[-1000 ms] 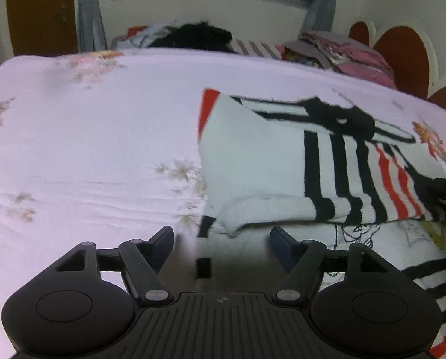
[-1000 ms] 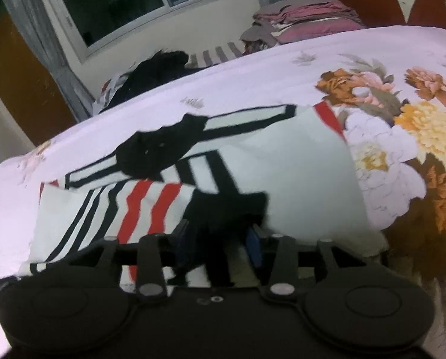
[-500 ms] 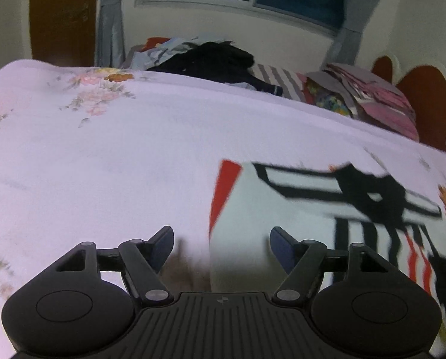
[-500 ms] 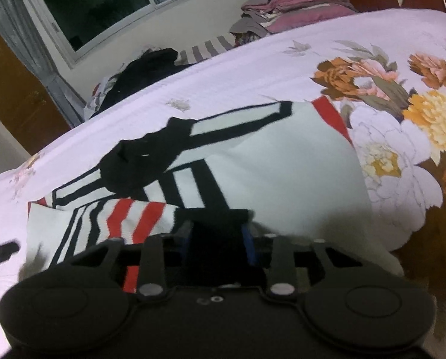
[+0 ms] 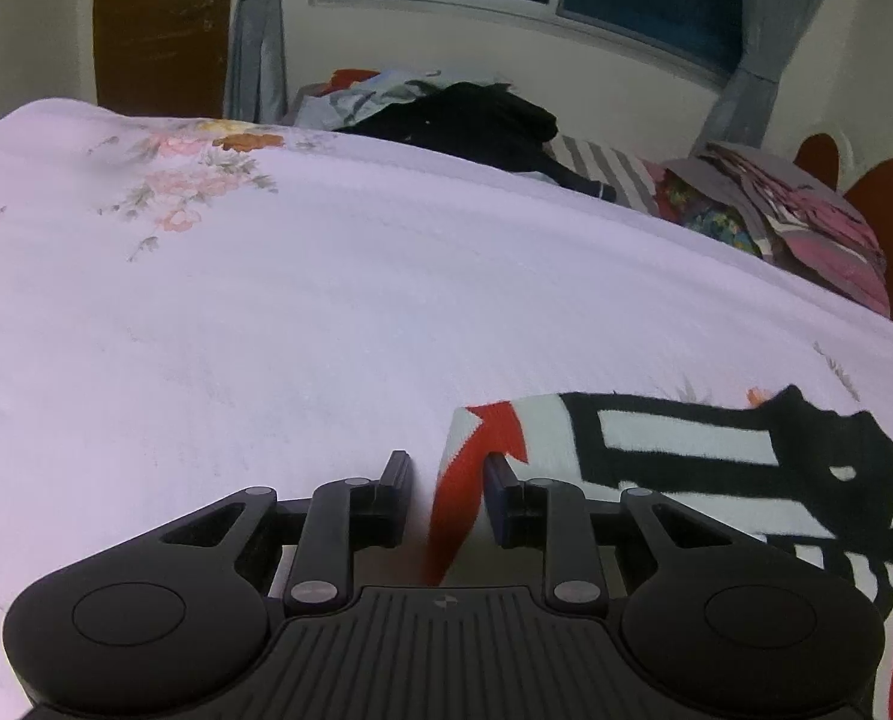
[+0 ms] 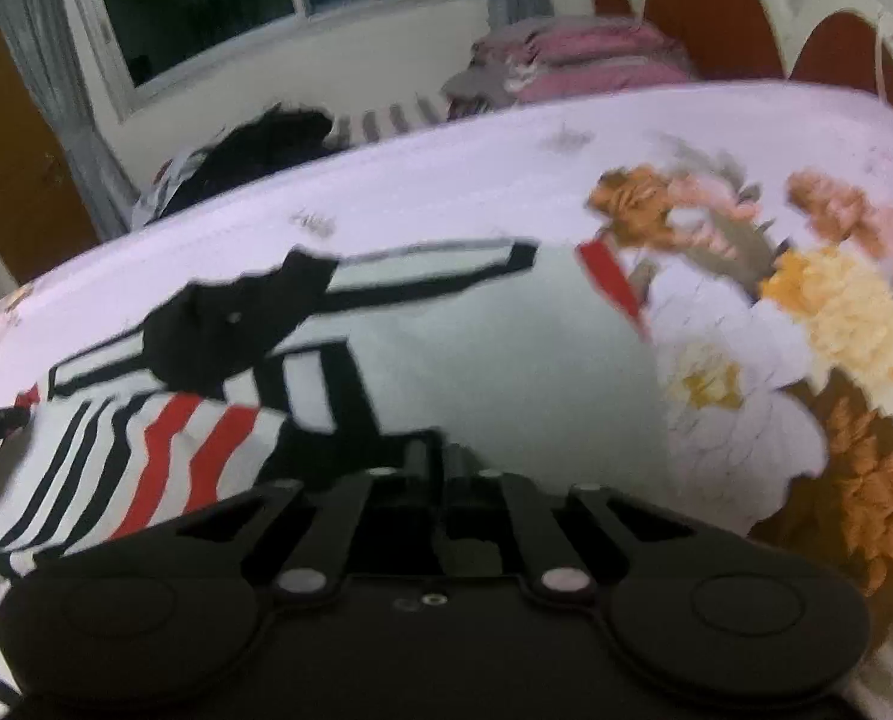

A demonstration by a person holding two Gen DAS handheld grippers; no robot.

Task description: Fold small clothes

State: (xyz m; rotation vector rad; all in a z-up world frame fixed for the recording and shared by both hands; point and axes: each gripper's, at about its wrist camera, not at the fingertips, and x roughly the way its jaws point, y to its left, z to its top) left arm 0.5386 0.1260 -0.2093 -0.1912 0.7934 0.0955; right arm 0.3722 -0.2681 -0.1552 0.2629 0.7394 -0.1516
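A small white knit garment [image 5: 686, 450] with black and red stripes lies flat on the bed, its white back [image 6: 506, 372] filling the middle of the right wrist view. My left gripper [image 5: 448, 474] is low at the garment's far left corner. Its jaws are closing, with the red trim [image 5: 464, 480] standing between the fingers and a gap still beside the left finger [image 5: 399, 477]. My right gripper [image 6: 440, 462] is at the near edge, its jaws closing to a narrow slit on the garment's black hem [image 6: 350, 450].
The pale pink floral bedsheet [image 5: 266, 330] stretches left and far. A dark heap of clothes [image 5: 476, 120] and a folded pink and grey stack [image 5: 806, 222] sit along the far edge under the window. The red headboard [image 6: 716, 18] stands at the right.
The left gripper slid along the garment to its red-trimmed corner and its jaws narrowed around that edge. The right gripper stayed put and pinched in on the black hem.
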